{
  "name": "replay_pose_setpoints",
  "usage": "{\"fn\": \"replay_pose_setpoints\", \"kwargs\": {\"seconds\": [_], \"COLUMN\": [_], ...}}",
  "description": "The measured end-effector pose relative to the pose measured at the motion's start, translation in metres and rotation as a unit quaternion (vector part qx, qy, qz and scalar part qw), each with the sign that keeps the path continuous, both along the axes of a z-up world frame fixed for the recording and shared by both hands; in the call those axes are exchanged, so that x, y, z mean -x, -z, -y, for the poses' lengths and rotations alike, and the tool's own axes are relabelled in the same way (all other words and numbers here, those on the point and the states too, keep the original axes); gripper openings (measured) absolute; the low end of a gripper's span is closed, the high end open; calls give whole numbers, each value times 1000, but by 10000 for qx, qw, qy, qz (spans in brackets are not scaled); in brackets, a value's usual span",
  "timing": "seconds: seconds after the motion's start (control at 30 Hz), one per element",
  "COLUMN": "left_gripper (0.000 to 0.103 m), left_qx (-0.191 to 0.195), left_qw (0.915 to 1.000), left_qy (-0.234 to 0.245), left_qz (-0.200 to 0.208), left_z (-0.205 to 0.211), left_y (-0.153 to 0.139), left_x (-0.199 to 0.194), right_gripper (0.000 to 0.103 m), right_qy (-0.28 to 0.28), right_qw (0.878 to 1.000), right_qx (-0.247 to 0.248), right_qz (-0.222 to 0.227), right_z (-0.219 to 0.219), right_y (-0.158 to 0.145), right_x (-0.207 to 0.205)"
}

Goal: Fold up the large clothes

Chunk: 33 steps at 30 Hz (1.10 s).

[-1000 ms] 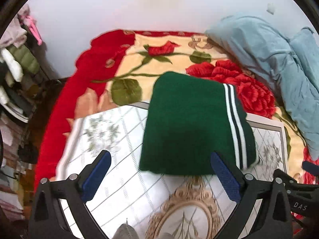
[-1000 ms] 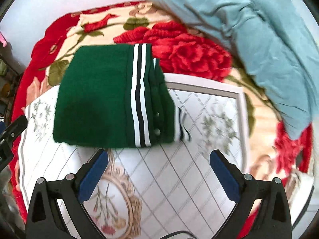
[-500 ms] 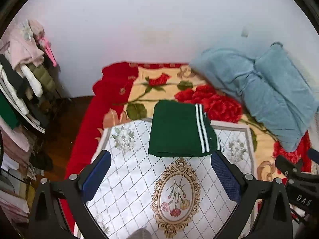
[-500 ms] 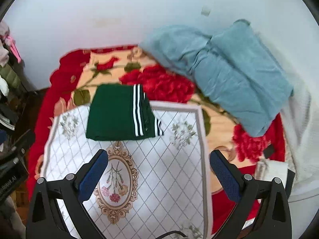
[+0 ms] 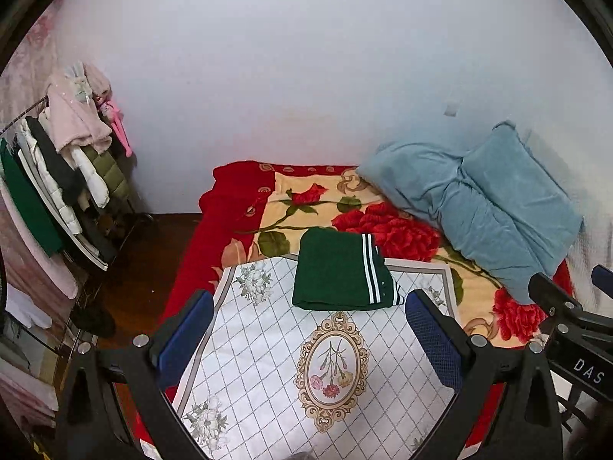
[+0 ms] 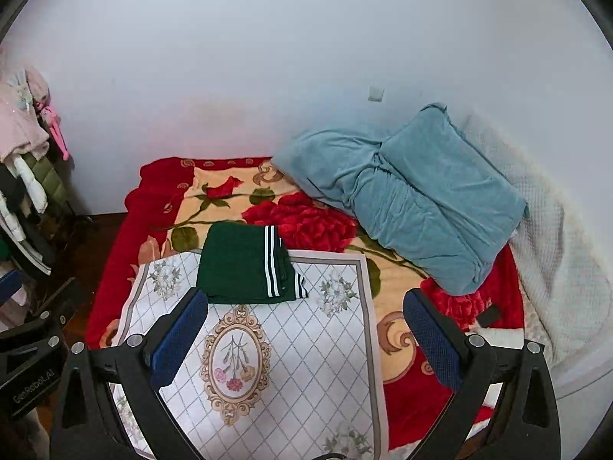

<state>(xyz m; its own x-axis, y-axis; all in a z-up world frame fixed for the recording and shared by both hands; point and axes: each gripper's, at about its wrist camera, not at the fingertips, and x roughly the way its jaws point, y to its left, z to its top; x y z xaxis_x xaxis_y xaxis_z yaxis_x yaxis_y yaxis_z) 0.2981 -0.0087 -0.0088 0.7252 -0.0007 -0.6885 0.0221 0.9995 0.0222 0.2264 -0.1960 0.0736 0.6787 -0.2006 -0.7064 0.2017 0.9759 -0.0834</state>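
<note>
A dark green garment with white stripes [image 5: 337, 272] lies folded into a rectangle at the far end of a white patterned cloth [image 5: 268, 364] on the bed. It also shows in the right wrist view [image 6: 241, 264]. My left gripper [image 5: 310, 341] is open and empty, held well back and above the cloth. My right gripper [image 6: 306, 339] is open and empty too, also held back from the garment. The right gripper's body [image 5: 567, 329] shows at the right edge of the left wrist view.
A red floral blanket [image 5: 306, 203] covers the bed. A blue folded duvet [image 5: 486, 199] lies at the far right against the wall. A clothes rack [image 5: 57, 176] with hanging garments stands left of the bed. A white textured blanket [image 6: 555, 253] lies at the right.
Both grippers have pulled back and up from the folded green garment, which now looks much smaller and farther away. The garment has stayed in place on the cloth.
</note>
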Motion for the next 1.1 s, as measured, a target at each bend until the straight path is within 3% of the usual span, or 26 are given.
{"fn": "replay_pose_setpoints", "kwargs": {"seconds": [0.37, 1.1], "left_gripper": [102, 102], "left_qx": [119, 122], "left_qw": [9995, 9988], "left_qy": [-140, -271], "left_qz": [258, 382], "left_z": [-9, -6], "left_y": [-22, -26], "left_x": [33, 47], "right_gripper": [103, 103], "right_qy": [-117, -155], "right_qw": [9995, 9989], "right_qx": [207, 342], "right_qz": [202, 298], "right_z": [-11, -9], "right_y": [-32, -40], "right_x": [36, 41]}}
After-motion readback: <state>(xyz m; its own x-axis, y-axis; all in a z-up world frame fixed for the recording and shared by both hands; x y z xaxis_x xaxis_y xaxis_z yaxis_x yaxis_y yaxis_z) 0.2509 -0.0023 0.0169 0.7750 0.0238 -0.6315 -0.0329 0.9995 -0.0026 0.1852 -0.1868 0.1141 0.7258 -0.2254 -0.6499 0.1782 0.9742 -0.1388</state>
